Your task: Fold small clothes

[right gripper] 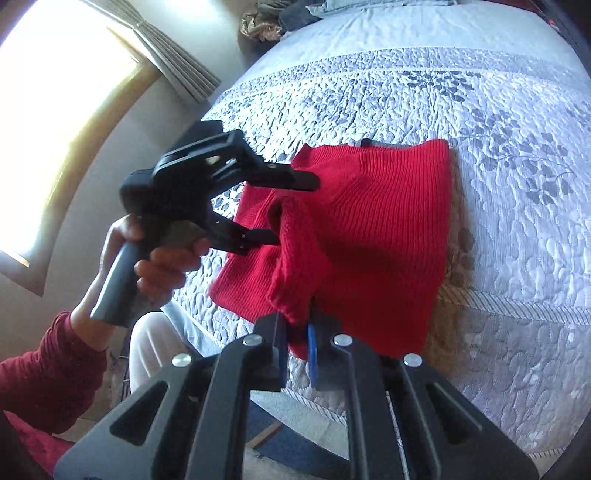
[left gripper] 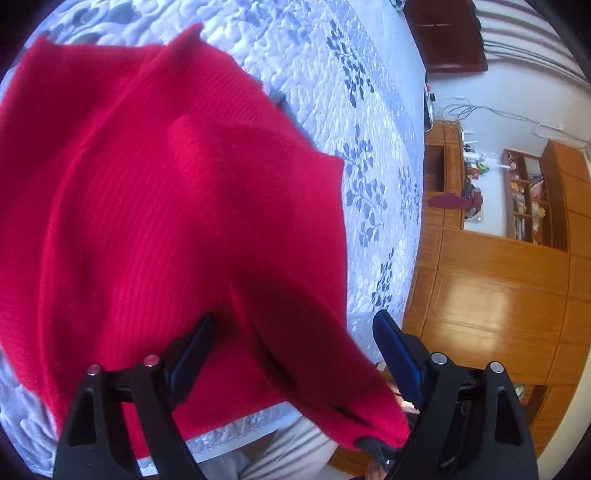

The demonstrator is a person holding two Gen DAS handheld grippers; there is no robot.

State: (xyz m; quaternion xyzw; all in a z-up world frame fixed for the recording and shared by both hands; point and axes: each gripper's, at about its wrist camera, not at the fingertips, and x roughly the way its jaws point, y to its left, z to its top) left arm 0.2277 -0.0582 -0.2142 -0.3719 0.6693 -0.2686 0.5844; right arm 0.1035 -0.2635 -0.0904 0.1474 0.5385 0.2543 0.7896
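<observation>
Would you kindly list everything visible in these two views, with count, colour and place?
Red ribbed knit sweater: one, red, lying on the bed, near corner lifted.
Quilted leaf-pattern bedspread: one, pale grey-blue, covering the bed.
Wooden cabinets: several, orange-brown, beside the bed.
Pleated curtain: one, grey, by the bright window.
Heaped clothes: a few, dark and tan, at the bed's far end.
Left tool: one, black, open, over the sweater's left edge.
Right tool: one, black with blue pads, shut on a sweater corner.

the sweater (right gripper: 376,236) is lying on the bed (right gripper: 517,221) near its front edge, its sleeve (right gripper: 295,258) hanging over that edge.
</observation>
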